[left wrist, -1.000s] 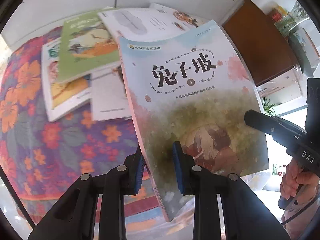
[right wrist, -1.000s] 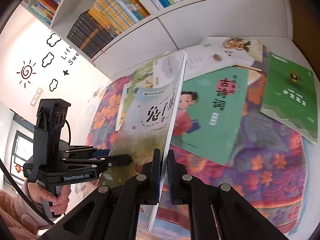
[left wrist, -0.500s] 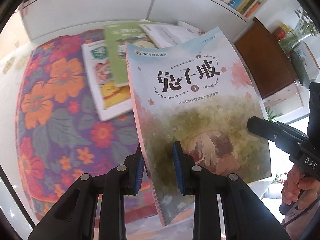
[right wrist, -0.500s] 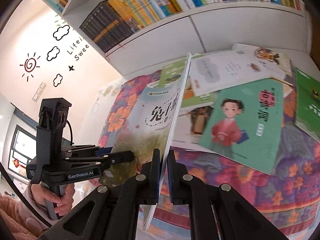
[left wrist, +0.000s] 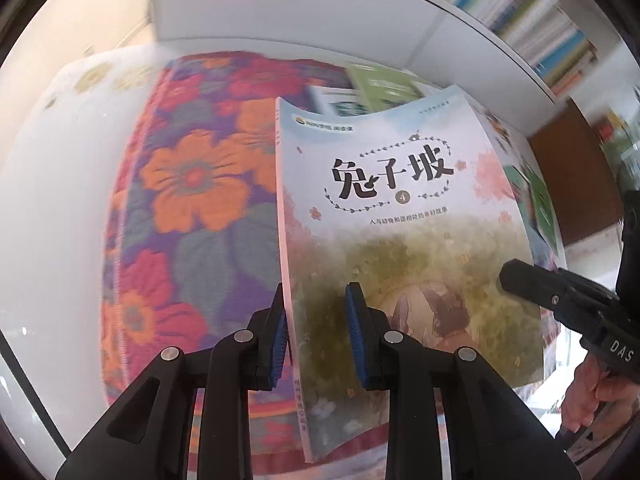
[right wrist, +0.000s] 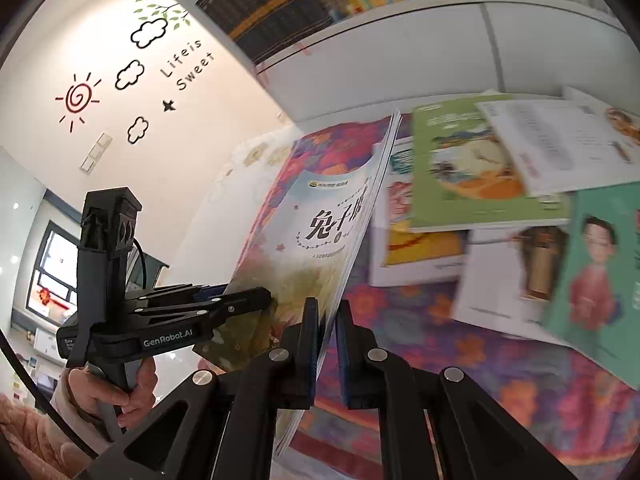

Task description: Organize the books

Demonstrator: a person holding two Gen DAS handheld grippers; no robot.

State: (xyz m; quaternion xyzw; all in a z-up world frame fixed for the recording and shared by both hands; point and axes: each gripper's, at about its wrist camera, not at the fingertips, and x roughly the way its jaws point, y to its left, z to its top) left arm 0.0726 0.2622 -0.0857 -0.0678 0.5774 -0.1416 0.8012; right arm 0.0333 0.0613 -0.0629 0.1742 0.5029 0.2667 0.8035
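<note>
We hold one thin paperback book with a pale blue and green rabbit cover [left wrist: 404, 240] up off the surface between both hands. Our left tongs [left wrist: 316, 330] grip it near the spine at its lower edge, the blue ribbed pads [left wrist: 356, 332] on either side of the cover, clamped on the book. Our right tongs [right wrist: 326, 344] are pressed together on the book's open page edge, which we see nearly edge-on from the right wrist view. The left tool [right wrist: 168, 320] shows there too, gripped in a hand [right wrist: 108, 392] with a fuzzy pink sleeve.

Below the book lies a cloth with large orange and red flowers on purple [left wrist: 188, 208]. On it, off to the right, rest several other books overlapping one another: a light green picture book [right wrist: 472, 164], a white booklet with printed text [right wrist: 560, 144], and a teal book showing a child in red [right wrist: 600, 272]. Behind them runs a white bookshelf [right wrist: 400, 48] packed with upright volumes.
</note>
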